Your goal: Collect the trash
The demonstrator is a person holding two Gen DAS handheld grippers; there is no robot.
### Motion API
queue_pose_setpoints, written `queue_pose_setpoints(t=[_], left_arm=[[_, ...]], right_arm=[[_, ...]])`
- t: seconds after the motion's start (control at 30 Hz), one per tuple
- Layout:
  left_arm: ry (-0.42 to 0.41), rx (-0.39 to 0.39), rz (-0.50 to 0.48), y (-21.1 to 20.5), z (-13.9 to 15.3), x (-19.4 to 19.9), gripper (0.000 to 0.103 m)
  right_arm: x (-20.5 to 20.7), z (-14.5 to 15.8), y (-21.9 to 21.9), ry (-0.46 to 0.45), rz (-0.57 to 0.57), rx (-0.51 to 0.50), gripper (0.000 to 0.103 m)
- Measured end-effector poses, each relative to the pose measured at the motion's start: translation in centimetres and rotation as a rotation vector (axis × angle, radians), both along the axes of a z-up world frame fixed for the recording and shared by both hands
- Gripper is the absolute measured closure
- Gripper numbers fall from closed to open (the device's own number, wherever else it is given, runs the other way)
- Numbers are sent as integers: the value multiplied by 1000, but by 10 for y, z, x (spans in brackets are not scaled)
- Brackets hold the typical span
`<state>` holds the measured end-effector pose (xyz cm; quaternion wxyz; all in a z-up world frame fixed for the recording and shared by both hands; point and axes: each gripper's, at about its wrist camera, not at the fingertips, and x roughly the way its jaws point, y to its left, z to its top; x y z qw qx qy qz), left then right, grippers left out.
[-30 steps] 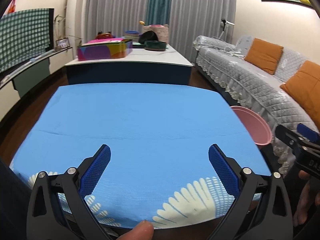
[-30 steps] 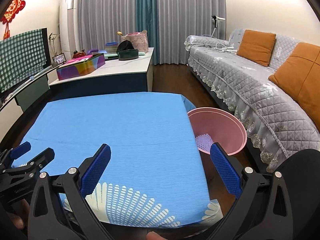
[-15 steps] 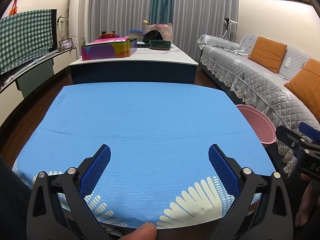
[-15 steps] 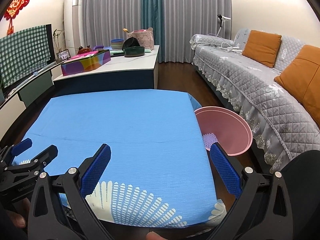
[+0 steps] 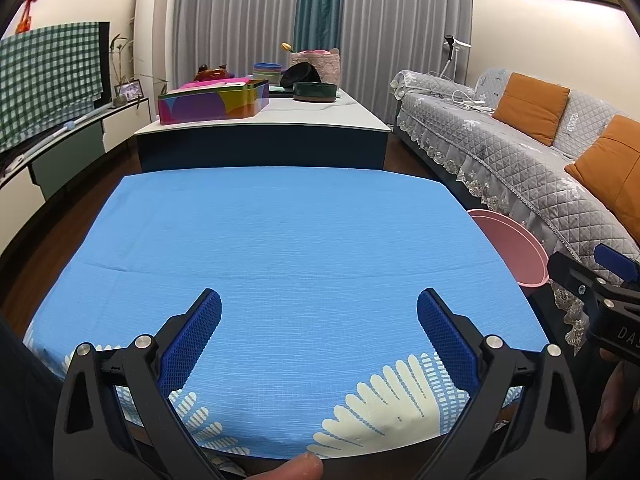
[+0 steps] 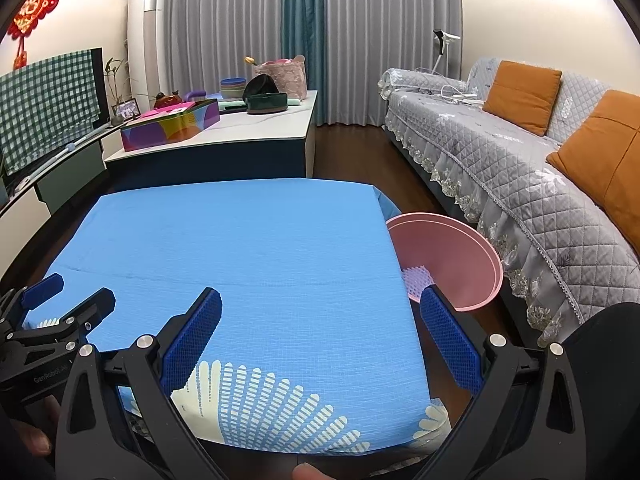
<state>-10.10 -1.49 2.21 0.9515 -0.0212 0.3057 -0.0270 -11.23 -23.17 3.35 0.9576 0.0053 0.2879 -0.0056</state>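
Left tongs [image 5: 319, 322]: spread wide, holding nothing, low over near edge of table [image 5: 288, 232] with blue cloth; right tongs [image 6: 320, 322]: spread wide, holding nothing, over same cloth near its right side; pink bin [image 6: 460, 256]: on floor, just beside table's right edge, between table and grey sofa [image 6: 520, 160]; purple mesh piece [image 6: 418, 280] lies inside bin.

left claw [image 5: 319, 336]: black frame, blue mesh pads, silver screws | right claw [image 6: 320, 336]: same, white lettering
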Motion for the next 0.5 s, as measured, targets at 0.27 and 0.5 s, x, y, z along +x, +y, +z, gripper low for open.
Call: queue_pose_setpoints(t=[0.27,0.5], left_arm=[[-1,-9,0,-3,1,0,8],[1,-9,-14,-6,1,3,8]], right_arm=[[0,0,2,3,8,-15,5],[1,-2,3,6,3,-16,5]])
